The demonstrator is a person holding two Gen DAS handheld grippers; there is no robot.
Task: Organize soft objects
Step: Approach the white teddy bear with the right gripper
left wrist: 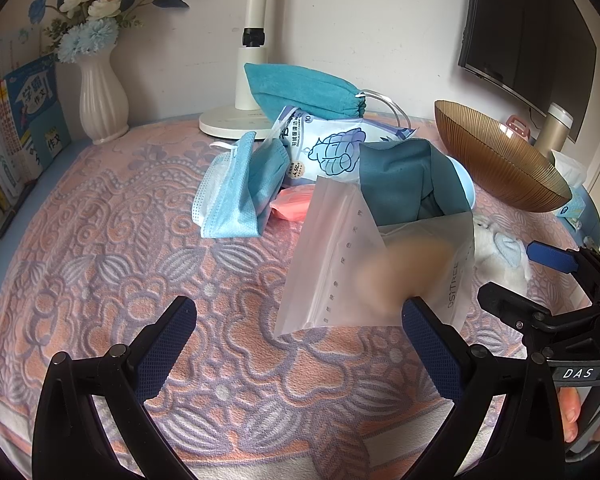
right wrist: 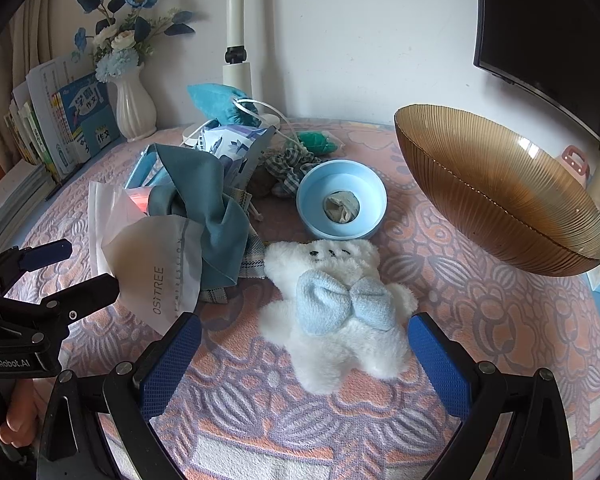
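A white plush bear (right wrist: 332, 320) with a pale blue bow lies face up on the patterned towel (right wrist: 480, 320). My right gripper (right wrist: 306, 360) is open, its blue pads on either side of the bear's lower body without touching it. In the left wrist view a frosted zip bag (left wrist: 352, 264) leans against a teal cloth (left wrist: 404, 176). My left gripper (left wrist: 300, 344) stands open just in front of the bag, whose bottom corner is near the right pad. Blue face masks (left wrist: 232, 188), a wipes pack (left wrist: 332, 148), a pink packet (left wrist: 292, 204) and a teal drawstring pouch (left wrist: 300, 88) are piled behind.
An amber ribbed glass bowl (right wrist: 500, 192) stands at the right. A small blue bowl (right wrist: 342, 200) holds a scrap of cloth, with a checked scrunchie (right wrist: 292, 172) beside it. A white vase (left wrist: 100, 100), books (left wrist: 32, 120), a lamp base (left wrist: 236, 120) and a monitor (left wrist: 528, 28) line the back.
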